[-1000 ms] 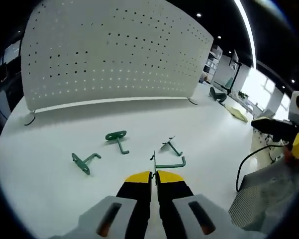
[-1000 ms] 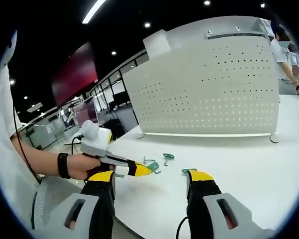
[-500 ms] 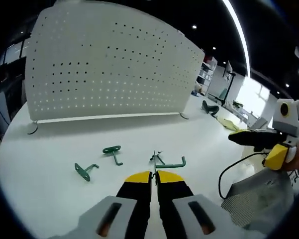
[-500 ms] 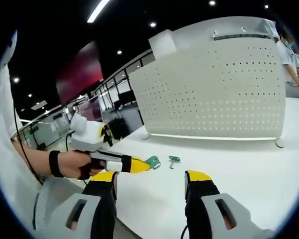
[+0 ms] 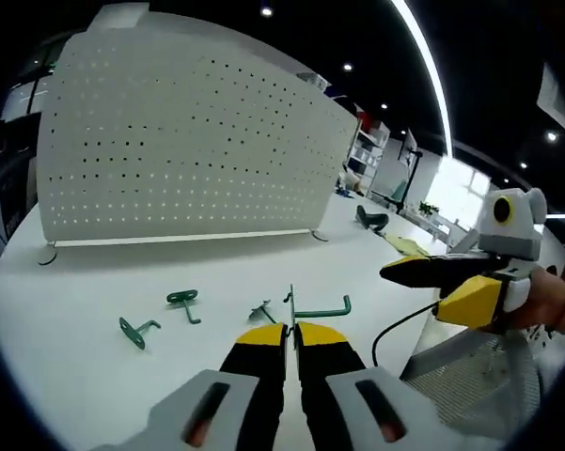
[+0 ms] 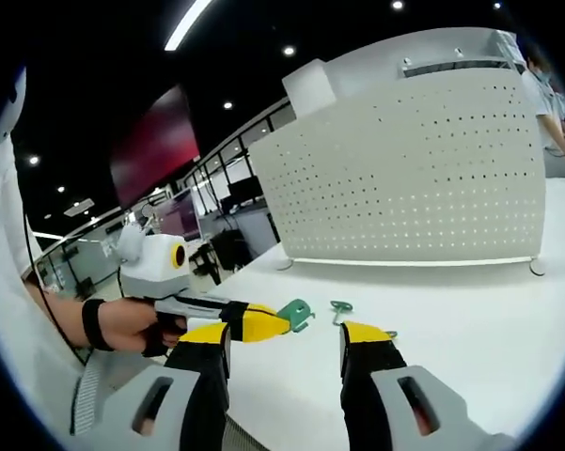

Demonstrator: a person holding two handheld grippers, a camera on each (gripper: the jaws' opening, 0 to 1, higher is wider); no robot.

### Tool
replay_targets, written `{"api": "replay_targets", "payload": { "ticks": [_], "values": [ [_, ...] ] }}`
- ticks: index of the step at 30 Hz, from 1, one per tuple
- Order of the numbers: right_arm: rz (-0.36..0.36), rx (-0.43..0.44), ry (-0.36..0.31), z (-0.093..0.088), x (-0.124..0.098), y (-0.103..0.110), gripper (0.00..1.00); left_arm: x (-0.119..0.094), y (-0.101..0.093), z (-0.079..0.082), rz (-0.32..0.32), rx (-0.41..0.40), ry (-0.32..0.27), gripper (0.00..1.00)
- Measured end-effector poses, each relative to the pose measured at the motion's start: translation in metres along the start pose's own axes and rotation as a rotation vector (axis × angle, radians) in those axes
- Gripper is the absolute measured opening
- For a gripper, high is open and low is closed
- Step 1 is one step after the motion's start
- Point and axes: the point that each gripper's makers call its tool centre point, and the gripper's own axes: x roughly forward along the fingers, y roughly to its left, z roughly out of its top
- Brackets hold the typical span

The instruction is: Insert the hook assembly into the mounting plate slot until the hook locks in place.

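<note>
We hold a green hook [image 5: 318, 310] clear of the table, pinched at its plate end by our left gripper [image 5: 292, 331], stiff, light, slippery wire, while our right gripper [image 6: 284, 338] hangs spread before the pegboard [image 6: 414, 178].

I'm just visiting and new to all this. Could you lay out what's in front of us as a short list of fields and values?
Left gripper: shut on a green hook
Right gripper: open, holding nothing
Loose hooks: three on the white table
Pegboard: white, upright, no hooks mounted
Task state: hook not yet inserted
</note>
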Motion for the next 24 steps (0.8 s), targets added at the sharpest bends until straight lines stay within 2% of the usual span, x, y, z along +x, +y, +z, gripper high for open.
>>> {"api": "replay_targets", "payload": {
  "ticks": [4,8,18,24],
  "values": [
    [0.006,0.032,-0.015,0.001,0.001,0.002,0.42,-0.004,-0.010,0.006,-0.024,0.008,-0.027,0.04],
    [0.021,0.067,-0.026,0.001,0.003,0.005,0.32,-0.005,-0.017,0.010,-0.053,0.036,-0.058,0.04],
    [0.033,0.096,-0.040,0.002,0.005,0.010,0.25,-0.006,-0.026,0.016,-0.082,0.046,-0.088,0.04],
    [0.028,0.146,-0.064,0.005,0.004,0.006,0.17,-0.007,-0.034,0.022,-0.100,0.070,-0.113,0.04]
  ]
}}
